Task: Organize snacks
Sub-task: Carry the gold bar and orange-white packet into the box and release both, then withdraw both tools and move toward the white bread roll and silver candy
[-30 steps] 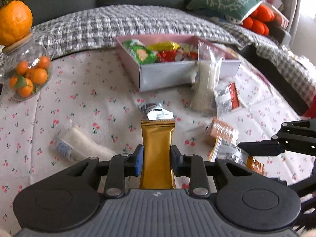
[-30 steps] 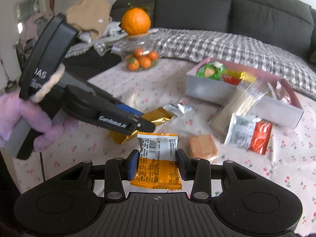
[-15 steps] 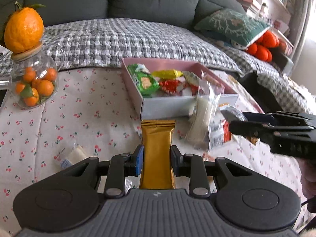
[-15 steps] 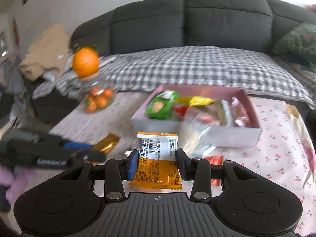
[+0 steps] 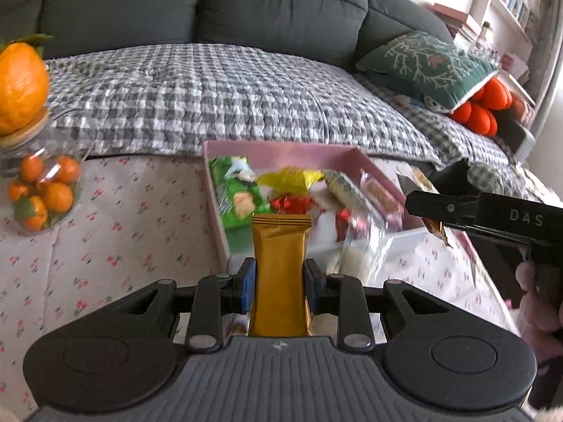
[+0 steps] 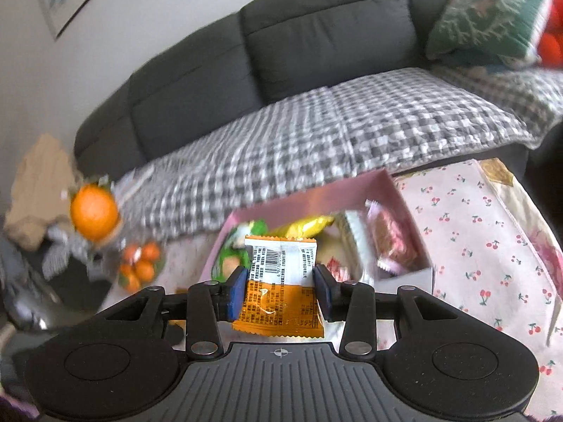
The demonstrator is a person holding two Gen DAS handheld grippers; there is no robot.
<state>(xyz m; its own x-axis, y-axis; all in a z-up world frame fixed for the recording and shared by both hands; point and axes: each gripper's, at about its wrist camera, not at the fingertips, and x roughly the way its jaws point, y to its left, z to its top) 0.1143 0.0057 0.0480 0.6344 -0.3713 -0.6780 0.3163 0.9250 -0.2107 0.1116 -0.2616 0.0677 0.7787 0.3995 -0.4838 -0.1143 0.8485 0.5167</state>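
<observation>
A gold snack bar (image 5: 280, 267) stands upright in the pinch of the left gripper (image 5: 280, 281), its blue pads pressed against both sides of the wrapper, held above a cherry-print tablecloth (image 5: 116, 246) just near of a pink box (image 5: 281, 146). The right gripper (image 6: 280, 283) clamps an orange-and-white snack packet (image 6: 279, 288), barcode side up, in front of the same box, which in the right wrist view lies just beyond the packet. Inside the box lie a green packet (image 5: 235, 193), a yellow wrapper (image 5: 292, 179) and red sweets (image 5: 292, 204). A clear bag (image 5: 362, 242) leans at the box's near right corner. A jar of small oranges (image 5: 42, 193) sits at far left of the table, a checked blanket (image 5: 228, 98) and dark sofa (image 5: 211, 3) behind
</observation>
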